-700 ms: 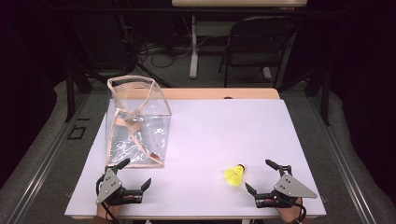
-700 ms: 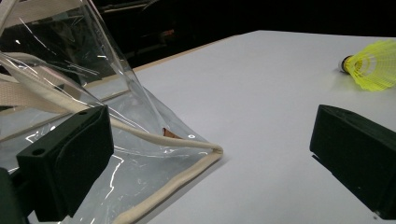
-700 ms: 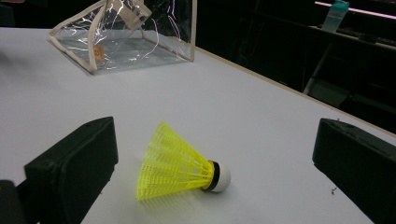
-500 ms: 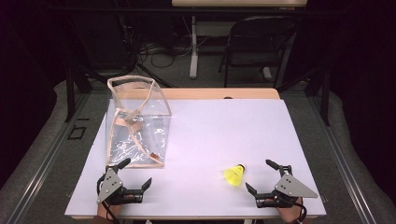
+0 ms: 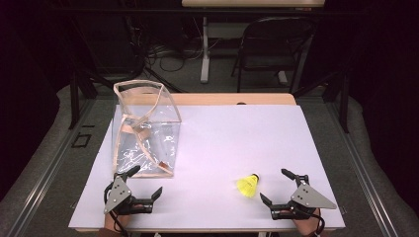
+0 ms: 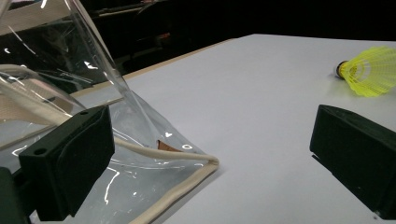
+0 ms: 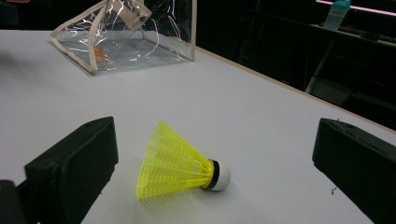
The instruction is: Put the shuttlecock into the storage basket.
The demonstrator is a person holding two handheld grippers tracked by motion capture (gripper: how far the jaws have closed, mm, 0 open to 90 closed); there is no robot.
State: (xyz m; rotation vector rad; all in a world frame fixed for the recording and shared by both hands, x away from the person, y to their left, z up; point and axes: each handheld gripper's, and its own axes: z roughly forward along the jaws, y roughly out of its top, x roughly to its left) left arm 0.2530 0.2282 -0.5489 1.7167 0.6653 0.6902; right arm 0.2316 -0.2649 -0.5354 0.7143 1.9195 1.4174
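A yellow shuttlecock point(image 5: 247, 185) with a white cork lies on its side on the white table point(image 5: 237, 138), near the front right. In the right gripper view the shuttlecock point(image 7: 180, 165) rests just ahead of the wide-apart jaws. My right gripper point(image 5: 277, 186) stands open at the table's front right, a little to the right of it. A clear plastic bag point(image 5: 143, 128) with beige trim stands open-topped at the left. My left gripper point(image 5: 146, 182) is open at the front left, just in front of the bag's near corner point(image 6: 205, 163). Nothing is between either pair of jaws.
A wooden strip point(image 5: 232, 98) shows at the table's far edge. Behind it stand a dark folding chair point(image 5: 269, 49) and a white table leg point(image 5: 204, 49) with cables on the floor. Metal rails run along both sides of the table.
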